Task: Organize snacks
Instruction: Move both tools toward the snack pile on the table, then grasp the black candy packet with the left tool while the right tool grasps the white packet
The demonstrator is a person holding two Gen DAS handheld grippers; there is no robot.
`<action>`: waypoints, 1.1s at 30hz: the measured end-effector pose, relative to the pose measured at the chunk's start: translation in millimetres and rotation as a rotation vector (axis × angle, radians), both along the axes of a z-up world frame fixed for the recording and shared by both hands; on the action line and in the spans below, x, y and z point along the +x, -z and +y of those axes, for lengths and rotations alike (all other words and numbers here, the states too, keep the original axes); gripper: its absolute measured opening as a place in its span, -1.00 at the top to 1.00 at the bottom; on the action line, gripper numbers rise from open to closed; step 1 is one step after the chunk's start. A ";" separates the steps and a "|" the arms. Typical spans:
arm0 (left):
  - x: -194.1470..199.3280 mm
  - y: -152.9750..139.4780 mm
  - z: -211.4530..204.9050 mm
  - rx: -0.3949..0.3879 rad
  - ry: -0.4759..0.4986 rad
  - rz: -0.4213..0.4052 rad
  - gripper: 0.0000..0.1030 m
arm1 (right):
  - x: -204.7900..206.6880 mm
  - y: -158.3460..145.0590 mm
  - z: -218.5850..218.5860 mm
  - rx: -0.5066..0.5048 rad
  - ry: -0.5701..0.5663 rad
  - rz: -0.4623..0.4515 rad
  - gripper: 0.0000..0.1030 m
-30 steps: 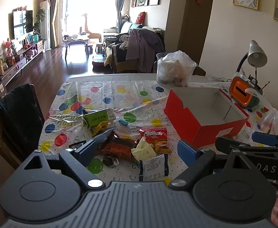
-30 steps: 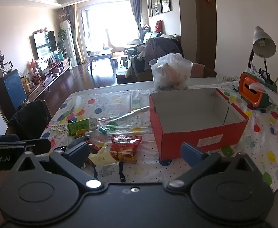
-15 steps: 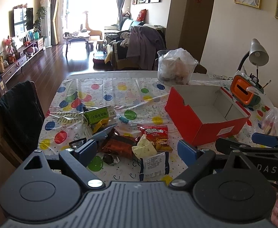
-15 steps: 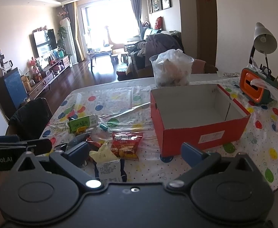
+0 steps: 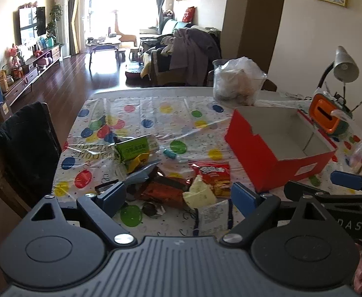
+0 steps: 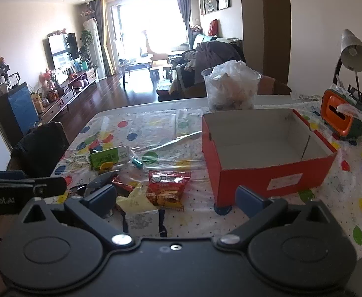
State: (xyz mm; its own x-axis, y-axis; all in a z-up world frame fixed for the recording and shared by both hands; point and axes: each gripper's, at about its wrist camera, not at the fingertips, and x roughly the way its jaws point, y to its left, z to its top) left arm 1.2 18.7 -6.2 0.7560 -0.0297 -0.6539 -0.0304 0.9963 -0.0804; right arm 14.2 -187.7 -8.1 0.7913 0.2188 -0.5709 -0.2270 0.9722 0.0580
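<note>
One red box (image 6: 267, 170) stands open and bare inside, toward the right side of the table (image 6: 156, 121). Left of it, near the table's front edge, lies one heap of snacks: a red packet (image 6: 167, 189), a green packet (image 6: 107, 158), a dark orange packet (image 5: 164, 190), a pale yellow packet (image 6: 135, 199) and a white-labelled packet (image 6: 142, 222). The left gripper (image 5: 178, 195) and the right gripper (image 6: 176, 198) both hang over that edge with jaws spread wide, gripping nothing.

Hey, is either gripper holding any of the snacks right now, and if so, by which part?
Nothing is held. The left gripper and right gripper both stand open above the snack pile.
</note>
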 end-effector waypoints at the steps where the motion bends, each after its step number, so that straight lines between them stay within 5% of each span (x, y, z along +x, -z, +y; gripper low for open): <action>1: 2.8 1.4 2.0 0.003 -0.002 0.003 -0.79 | 3.0 3.0 1.1 0.002 -0.008 0.002 -1.00; 6: 15.8 13.1 8.9 0.028 0.011 0.019 -0.79 | 15.6 17.5 8.1 0.001 -0.004 -0.023 -1.00; 17: 45.7 70.6 40.1 0.039 0.022 0.155 -0.78 | 52.5 59.6 34.2 0.006 -0.136 0.116 -0.97; 23: 75.6 90.5 73.9 0.012 -0.093 0.226 -0.70 | 67.2 85.0 51.5 -0.124 -0.204 0.197 -0.93; 33: 128.6 120.7 109.3 -0.071 -0.259 0.345 -0.53 | 89.0 125.1 73.6 -0.131 -0.187 0.343 -0.84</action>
State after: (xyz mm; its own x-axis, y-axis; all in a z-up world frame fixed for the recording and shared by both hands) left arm 129.8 128.1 -126.9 0.4818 0.0777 -0.8728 -0.3156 0.9446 -0.0901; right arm 103.2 -114.0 -133.2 0.5039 0.2491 -0.8271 -0.3897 0.9201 0.0398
